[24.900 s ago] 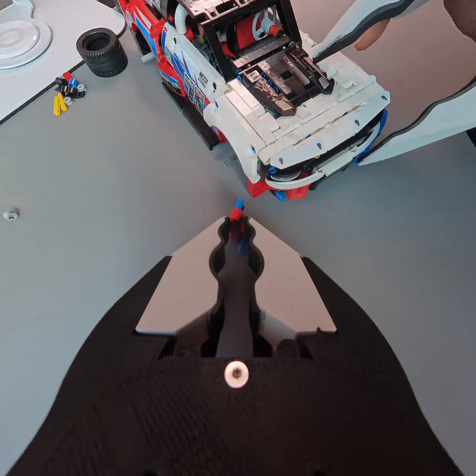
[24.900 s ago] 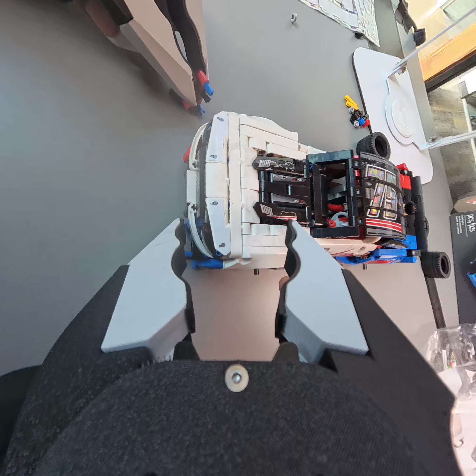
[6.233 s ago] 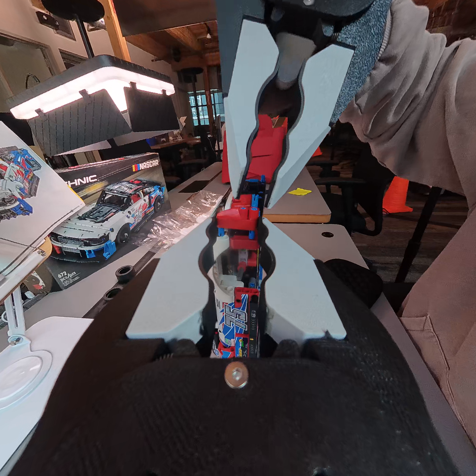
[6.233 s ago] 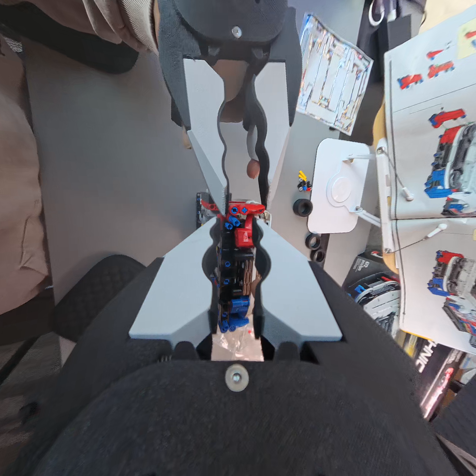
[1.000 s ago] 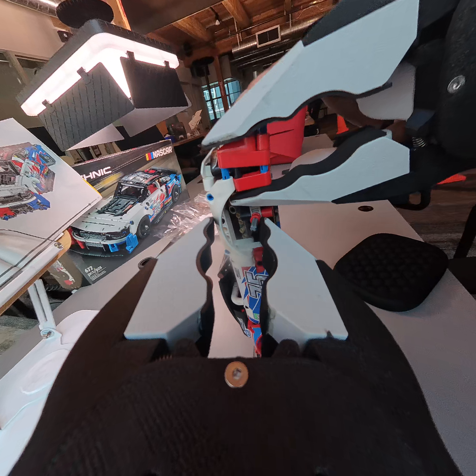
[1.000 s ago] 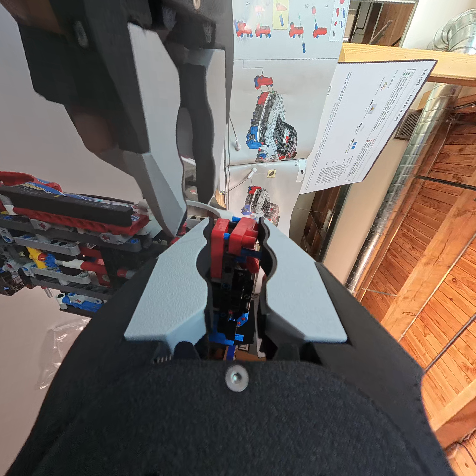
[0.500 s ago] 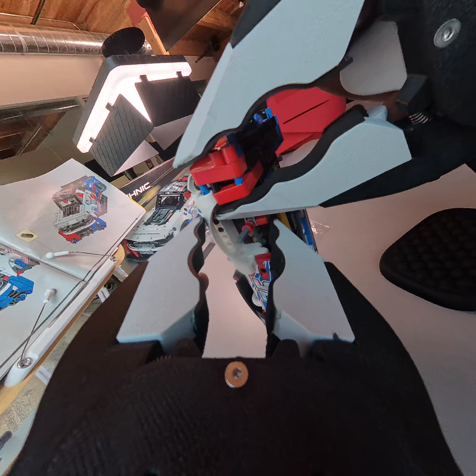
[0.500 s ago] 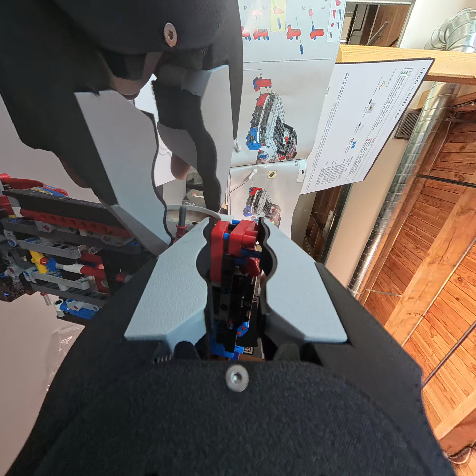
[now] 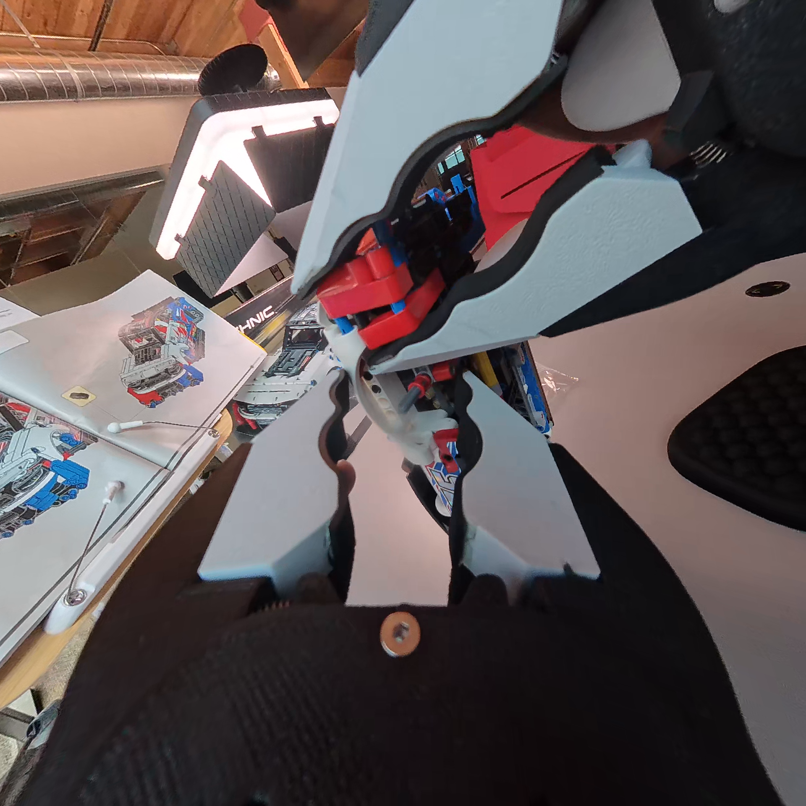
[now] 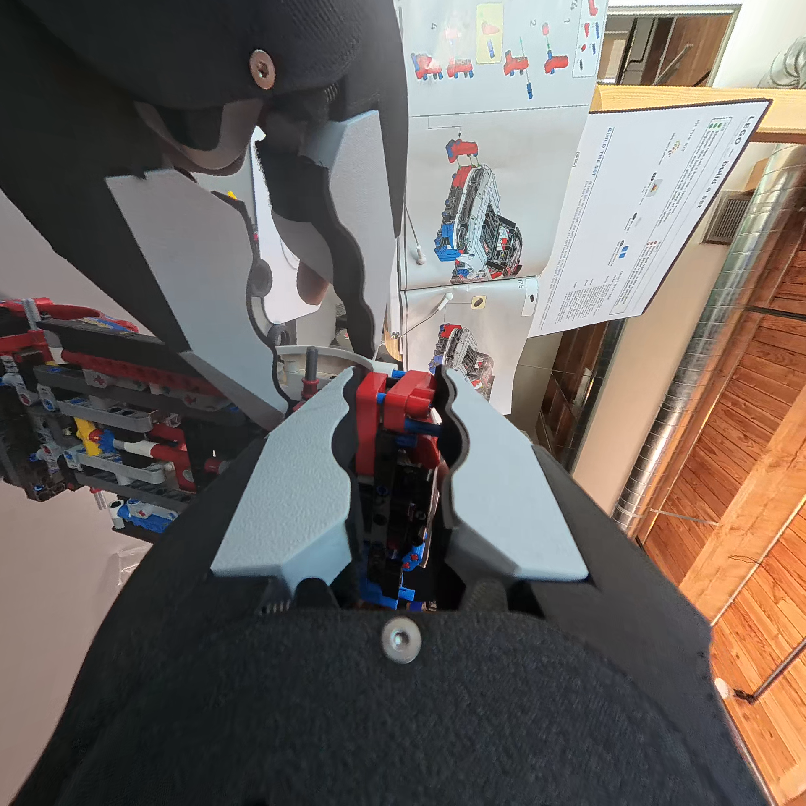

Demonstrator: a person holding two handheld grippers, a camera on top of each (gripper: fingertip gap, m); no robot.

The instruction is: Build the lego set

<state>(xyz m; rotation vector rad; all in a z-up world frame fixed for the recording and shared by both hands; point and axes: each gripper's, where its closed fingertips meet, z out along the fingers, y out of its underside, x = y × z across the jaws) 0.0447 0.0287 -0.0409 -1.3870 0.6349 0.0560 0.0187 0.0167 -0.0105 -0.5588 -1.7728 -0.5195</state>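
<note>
The Lego car (image 9: 379, 296), white, red, blue and black, is held in the air. My right gripper (image 10: 394, 375) is shut on its red and black end; it also shows in the left wrist view (image 9: 338, 322), reaching in from the upper right. The car's underside (image 10: 122, 418) stretches out to the left in the right wrist view. My left gripper (image 9: 401, 384) is open. The car's white wheel arch (image 9: 384, 405) lies between its tips, close to the right finger (image 9: 501, 458). In the right wrist view the left gripper (image 10: 322, 379) reaches down from the upper left, jaws apart.
An open instruction booklet (image 9: 131, 349) stands on a holder at the left; it also shows in the right wrist view (image 10: 471, 218) beside a printed sheet (image 10: 654, 209). The set's box (image 9: 270, 375) and a lamp (image 9: 227, 174) are behind. A black pad (image 9: 741, 458) lies on the table (image 9: 654, 392).
My left gripper, shut on the car's side a second ago, has opened and let go. My right gripper keeps its hold on the car's end, and the car has tilted.
</note>
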